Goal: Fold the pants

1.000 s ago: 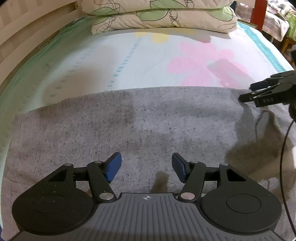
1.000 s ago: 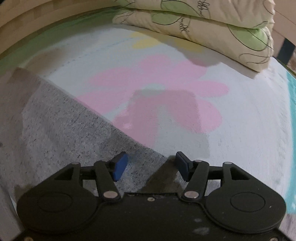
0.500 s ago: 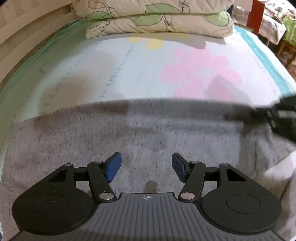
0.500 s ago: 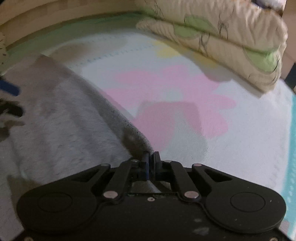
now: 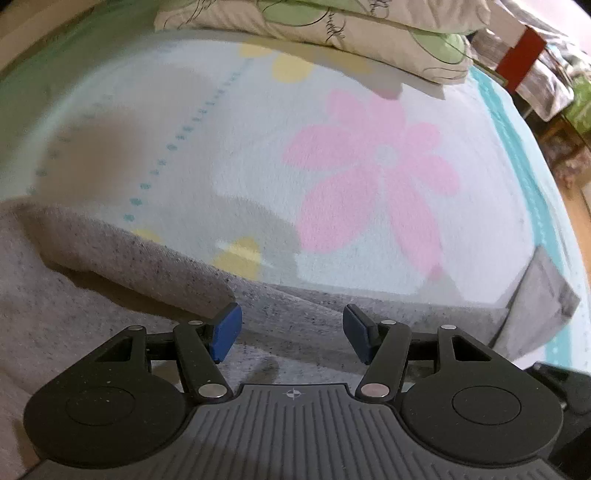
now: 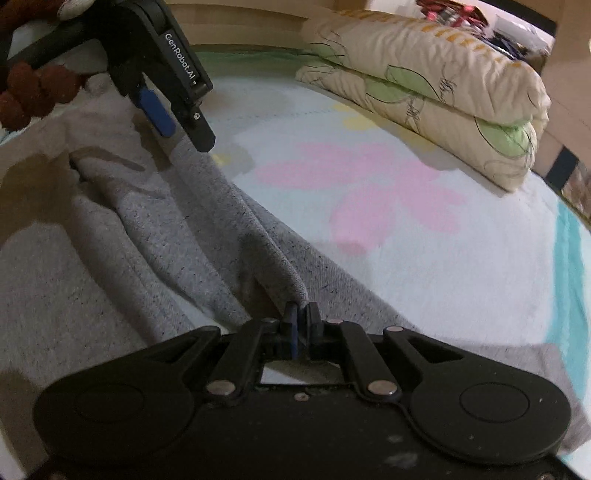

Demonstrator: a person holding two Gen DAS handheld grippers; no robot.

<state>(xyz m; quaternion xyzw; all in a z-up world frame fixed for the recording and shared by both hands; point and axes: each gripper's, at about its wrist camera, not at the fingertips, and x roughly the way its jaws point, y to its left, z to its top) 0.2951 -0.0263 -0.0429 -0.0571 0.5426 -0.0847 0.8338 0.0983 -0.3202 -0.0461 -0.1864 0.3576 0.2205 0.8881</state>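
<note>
Right wrist: right gripper [image 6: 302, 319] hides pinched pants [image 6: 207, 221] edge; left gripper [image 5: 291, 332] agape.

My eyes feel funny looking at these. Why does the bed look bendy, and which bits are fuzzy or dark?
Left wrist view: the fisheye lens curves the bed sheet, a soft brown shadow sits on its left, and the quilt looks smeared. Right wrist view: the pants look sharp, with dark shadow on their left.

Grey flecked pants [image 6: 155, 236] lie rumpled on the bed, one edge lifted into a taut ridge, folds bunched beneath.
</note>
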